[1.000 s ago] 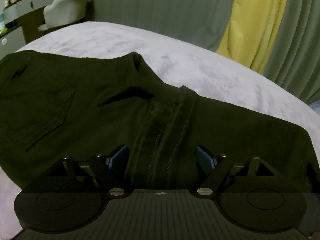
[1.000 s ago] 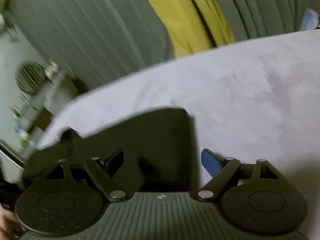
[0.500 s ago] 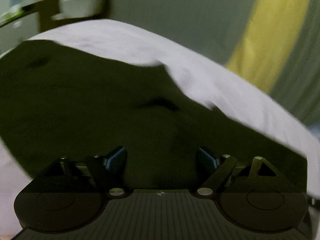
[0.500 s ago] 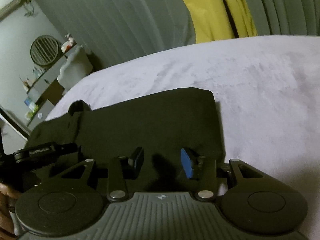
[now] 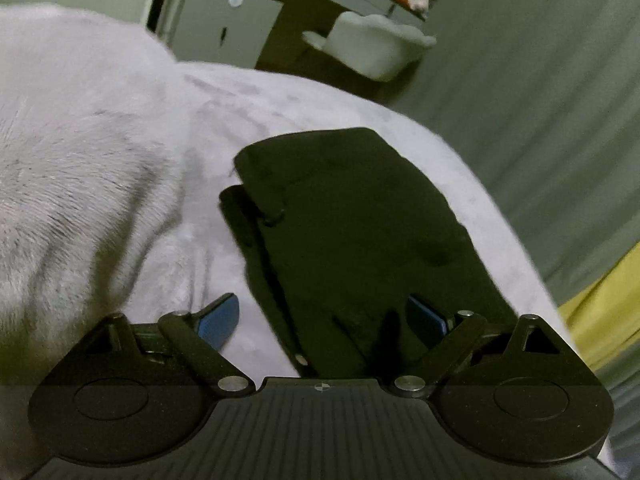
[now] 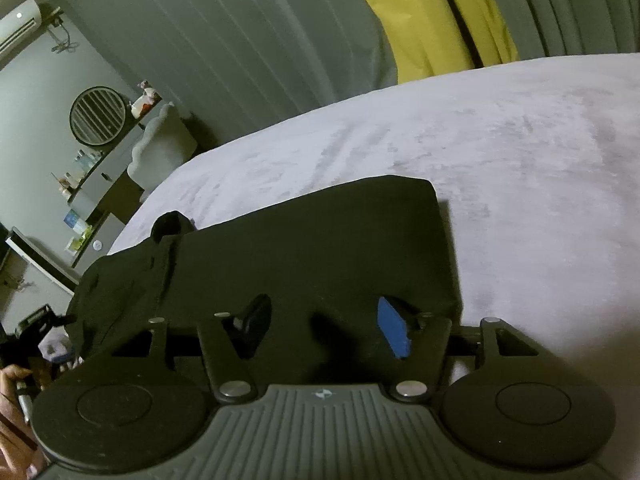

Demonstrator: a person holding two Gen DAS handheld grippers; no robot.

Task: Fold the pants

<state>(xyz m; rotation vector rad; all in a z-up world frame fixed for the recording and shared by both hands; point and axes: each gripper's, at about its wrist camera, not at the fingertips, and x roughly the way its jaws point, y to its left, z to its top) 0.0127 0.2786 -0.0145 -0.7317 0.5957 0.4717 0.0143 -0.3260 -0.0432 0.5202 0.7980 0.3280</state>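
Dark pants (image 5: 352, 232) lie folded into a compact block on a pale blanket (image 5: 100, 168), long axis running straight away from the left gripper (image 5: 324, 320), w/ the near end between its fingers. Left gripper's fingers are spread wide, holding nothing; the right gripper (image 6: 326, 330), also over the pants' near edge, sits about half open & empty. Both look equally near, so either could pinch the near end.
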